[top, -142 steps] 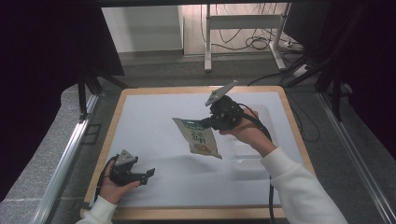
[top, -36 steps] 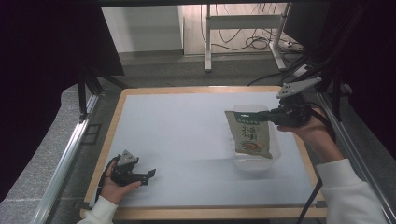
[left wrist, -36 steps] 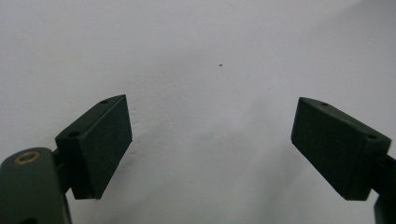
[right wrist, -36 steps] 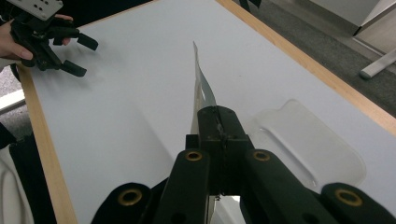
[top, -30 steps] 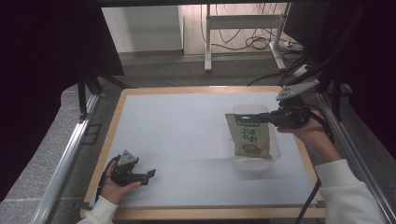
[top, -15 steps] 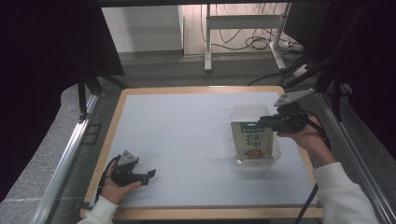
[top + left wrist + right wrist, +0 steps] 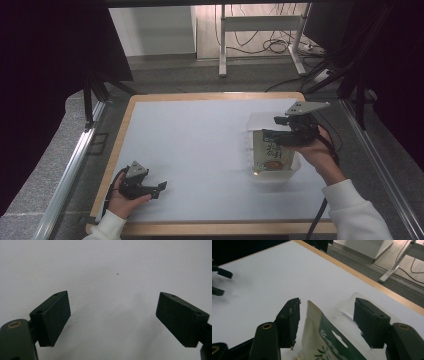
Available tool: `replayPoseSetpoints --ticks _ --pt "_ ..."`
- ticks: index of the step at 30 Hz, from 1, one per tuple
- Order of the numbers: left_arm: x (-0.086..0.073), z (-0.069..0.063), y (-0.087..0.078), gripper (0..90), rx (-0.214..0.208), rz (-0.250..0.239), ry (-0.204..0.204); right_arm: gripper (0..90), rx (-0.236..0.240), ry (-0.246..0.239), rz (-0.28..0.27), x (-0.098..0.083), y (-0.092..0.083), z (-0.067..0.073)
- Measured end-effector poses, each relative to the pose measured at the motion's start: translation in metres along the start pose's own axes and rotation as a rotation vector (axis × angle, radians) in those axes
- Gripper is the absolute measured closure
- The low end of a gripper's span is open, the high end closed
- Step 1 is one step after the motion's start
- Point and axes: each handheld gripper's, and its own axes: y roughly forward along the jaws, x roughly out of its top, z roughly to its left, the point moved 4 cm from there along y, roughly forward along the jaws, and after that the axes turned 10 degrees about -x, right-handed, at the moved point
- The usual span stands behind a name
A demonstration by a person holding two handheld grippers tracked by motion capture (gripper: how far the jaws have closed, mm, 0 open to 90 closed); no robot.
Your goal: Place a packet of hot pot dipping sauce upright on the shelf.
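Note:
A cream snack pouch [image 7: 272, 156] with a green top and a hang hole lies in a clear plastic container [image 7: 295, 167] on the right side of the white table. My right gripper [image 7: 268, 135] hovers at the pouch's top edge. In the right gripper view the pouch top [image 7: 329, 340] stands between the jaws of the right gripper [image 7: 327, 320], which are apart and do not press it; it is open. My left gripper [image 7: 161, 187] rests on the table at the front left, open, with bare table between the jaws of the left gripper [image 7: 112, 317].
The clear container's lid [image 7: 261, 121] lies open behind it. The white table top [image 7: 200, 145] has a wooden rim [image 7: 215, 96]. Beyond the rim are metal frame rails, a stand's legs [image 7: 222, 45] and floor cables.
My right gripper carried the pouch from the middle to the right, lowered it into the clear container and opened its jaws. The left gripper has stayed put.

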Motion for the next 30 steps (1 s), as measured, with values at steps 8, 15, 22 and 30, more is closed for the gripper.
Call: replayPoseSetpoints --ticks 8,15,22,30 --pt "-0.001 0.000 0.000 12.2 0.001 0.005 0.001 32.4 0.061 0.017 -0.059 0.006 0.003 0.031" --pt "-0.001 0.000 0.000 12.2 0.005 0.003 -0.001 32.1 0.132 0.007 -0.097 0.006 0.007 0.063" --pt "-0.001 0.000 0.000 12.2 0.005 0.008 -0.001 29.0 0.213 -0.002 -0.068 -0.009 0.024 0.115" --pt "-0.002 0.000 0.001 12.2 0.004 0.008 0.000 29.0 0.236 0.033 -0.038 -0.038 0.044 0.144"
